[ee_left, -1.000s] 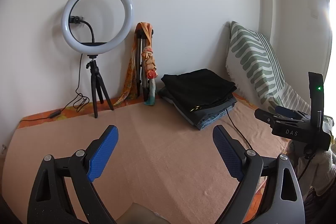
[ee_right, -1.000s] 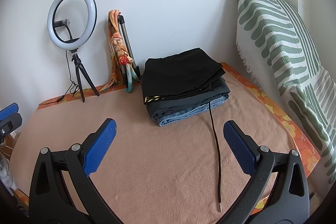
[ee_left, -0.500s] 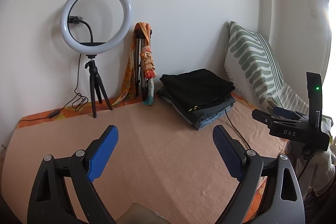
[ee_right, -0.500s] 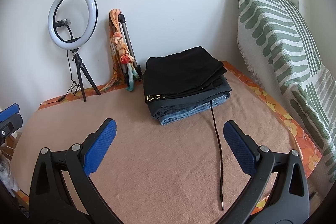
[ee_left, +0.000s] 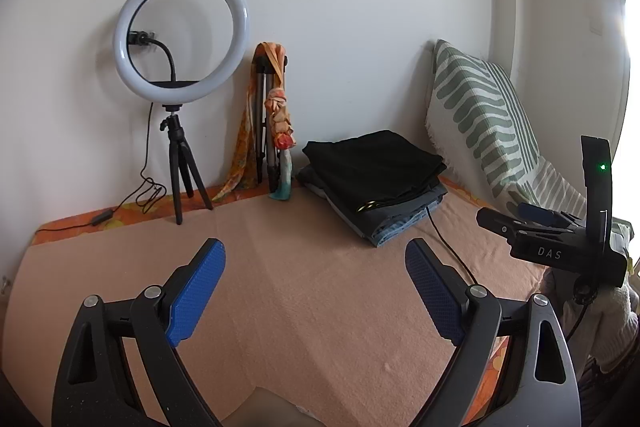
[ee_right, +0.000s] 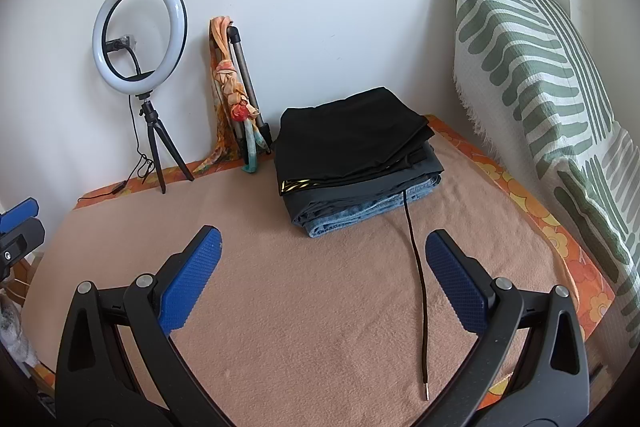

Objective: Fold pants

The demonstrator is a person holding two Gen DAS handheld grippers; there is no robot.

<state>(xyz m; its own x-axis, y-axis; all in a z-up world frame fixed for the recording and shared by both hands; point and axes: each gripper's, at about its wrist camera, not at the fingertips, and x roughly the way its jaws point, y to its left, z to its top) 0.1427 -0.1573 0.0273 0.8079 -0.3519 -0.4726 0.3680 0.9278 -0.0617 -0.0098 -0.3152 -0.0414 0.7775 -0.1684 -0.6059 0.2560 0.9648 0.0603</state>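
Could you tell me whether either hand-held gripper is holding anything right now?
Nothing is held: the left hand-held gripper and right hand-held gripper are both open and empty.

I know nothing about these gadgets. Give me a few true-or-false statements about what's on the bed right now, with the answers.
1. Both the left gripper and the right gripper are open and hold nothing. True.
2. The folded stack of pants has a blue denim pair on top. False: a black garment is on top, and the denim is at the bottom.
3. A black cord runs from the stack toward the near edge of the peach blanket. True.
4. The ring light lies flat on the blanket. False: it stands upright on a small tripod near the wall.
5. The green-striped pillow leans on the right side. True.
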